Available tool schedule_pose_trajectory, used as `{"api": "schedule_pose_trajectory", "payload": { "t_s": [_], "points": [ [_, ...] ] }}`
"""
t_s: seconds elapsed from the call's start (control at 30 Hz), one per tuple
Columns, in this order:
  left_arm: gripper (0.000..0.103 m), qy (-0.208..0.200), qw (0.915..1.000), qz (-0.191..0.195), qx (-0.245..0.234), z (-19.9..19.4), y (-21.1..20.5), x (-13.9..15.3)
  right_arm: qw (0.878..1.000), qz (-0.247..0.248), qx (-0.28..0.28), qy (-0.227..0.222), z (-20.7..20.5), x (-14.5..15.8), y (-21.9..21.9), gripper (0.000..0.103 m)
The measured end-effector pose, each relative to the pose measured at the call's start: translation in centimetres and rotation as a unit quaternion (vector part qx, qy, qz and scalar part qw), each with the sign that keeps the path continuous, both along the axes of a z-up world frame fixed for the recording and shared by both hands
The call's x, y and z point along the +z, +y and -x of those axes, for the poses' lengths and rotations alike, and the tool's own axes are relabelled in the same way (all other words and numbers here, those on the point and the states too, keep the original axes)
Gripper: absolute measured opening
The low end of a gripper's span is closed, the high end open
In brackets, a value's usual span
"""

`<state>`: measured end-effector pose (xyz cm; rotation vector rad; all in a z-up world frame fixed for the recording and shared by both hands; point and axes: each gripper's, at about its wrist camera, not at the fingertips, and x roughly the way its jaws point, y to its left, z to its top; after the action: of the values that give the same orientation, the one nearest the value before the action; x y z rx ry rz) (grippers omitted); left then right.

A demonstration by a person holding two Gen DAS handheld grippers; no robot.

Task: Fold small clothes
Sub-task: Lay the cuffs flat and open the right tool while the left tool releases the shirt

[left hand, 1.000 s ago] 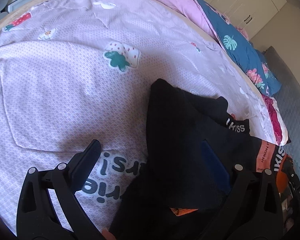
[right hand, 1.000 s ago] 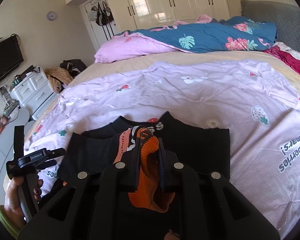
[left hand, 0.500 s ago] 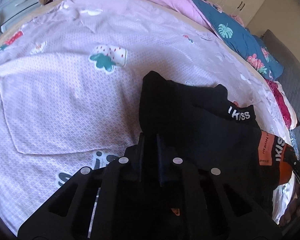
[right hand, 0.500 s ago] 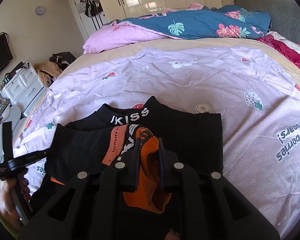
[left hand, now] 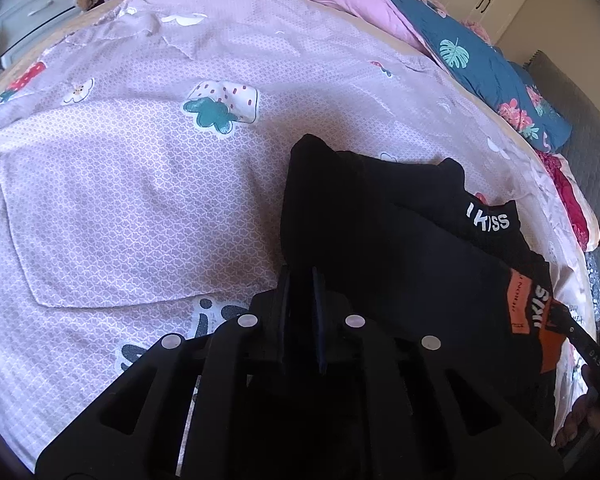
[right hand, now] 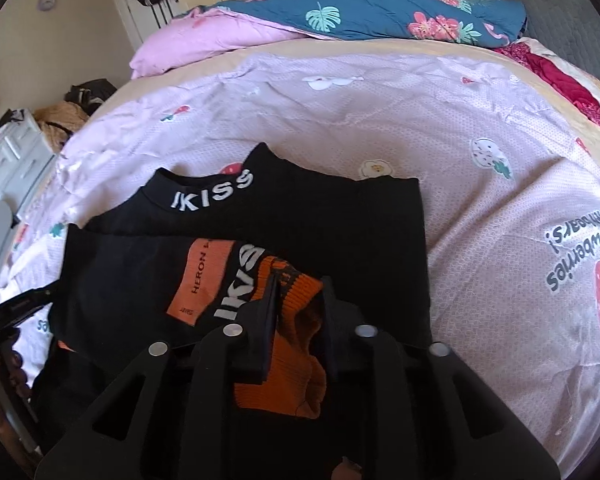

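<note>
A black top with white "IKISS" lettering on its collar lies on the pink bedspread, partly folded over itself. It carries an orange label. My left gripper is shut on a fold of the black top at its left edge. My right gripper is low over the top's near edge. Its jaws are opening, with the orange ribbed cuff still lying between the fingers. A hand holding the left gripper shows at the left edge of the right wrist view.
A pink pillow and a blue floral quilt lie at the far side of the bed. A red blanket is at the right. White drawers and a pile of clothes stand beyond the bed's left edge.
The left gripper went from wide open to shut on the black fabric. The right gripper sank toward the bed, and its jaws have spread a little around the orange cuff.
</note>
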<state>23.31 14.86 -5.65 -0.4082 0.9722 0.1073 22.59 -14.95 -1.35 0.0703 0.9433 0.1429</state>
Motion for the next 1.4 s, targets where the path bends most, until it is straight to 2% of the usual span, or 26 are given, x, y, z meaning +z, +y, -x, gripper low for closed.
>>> {"api": "schedule_pose_trajectory", "payload": {
  "t_s": [0.07,0.17,0.33,0.5,0.57,0.7,0.8,0.87,1.03,1.2,1.33,1.4],
  "points": [
    [0.005,-0.001,1.0000,-0.002,-0.001,0.1,-0.1,0.3,1.000,0.007,-0.003,-0.010,0.2,0.4,-0.2,0.024],
    [0.006,-0.004,1.0000,-0.008,-0.001,0.4,-0.1,0.8,1.000,0.011,-0.005,-0.023,0.4,1.0,-0.3,0.039],
    [0.006,-0.019,0.9996,-0.020,0.001,1.1,-0.3,2.4,0.999,0.008,0.014,-0.034,0.8,1.8,0.3,0.039],
    [0.006,-0.029,0.9989,-0.030,-0.021,1.6,-2.0,3.8,0.998,-0.012,0.065,-0.022,1.3,1.8,2.1,0.042],
    [0.011,-0.027,0.9986,-0.032,-0.033,1.6,-3.0,3.8,0.996,-0.024,0.084,-0.014,1.4,1.6,2.8,0.042],
    [0.014,-0.011,0.9980,-0.020,-0.059,1.5,-4.6,2.7,0.994,-0.020,0.107,-0.004,2.0,1.3,4.2,0.042],
    [0.019,0.002,0.9968,-0.028,-0.075,1.4,-6.0,2.0,0.993,-0.017,0.120,0.002,2.2,0.9,5.1,0.042],
    [0.027,0.006,0.9958,-0.034,-0.085,1.5,-6.7,1.7,0.992,-0.012,0.127,0.006,2.4,0.5,5.4,0.042],
    [0.032,0.022,0.9936,-0.046,-0.101,1.3,-7.2,0.9,0.990,0.001,0.136,0.022,2.4,-0.6,5.9,0.043],
    [0.032,0.032,0.9935,-0.040,-0.101,1.4,-6.9,0.2,0.991,0.039,0.115,0.054,1.9,-2.8,5.2,0.046],
    [0.034,0.030,0.9933,-0.043,-0.103,1.6,-7.0,0.3,0.992,0.024,0.110,0.054,1.8,-3.2,4.7,0.046],
    [0.039,0.028,0.9932,-0.042,-0.105,1.9,-7.2,0.8,0.992,0.015,0.113,0.048,2.0,-2.7,4.7,0.053]
  ]
}}
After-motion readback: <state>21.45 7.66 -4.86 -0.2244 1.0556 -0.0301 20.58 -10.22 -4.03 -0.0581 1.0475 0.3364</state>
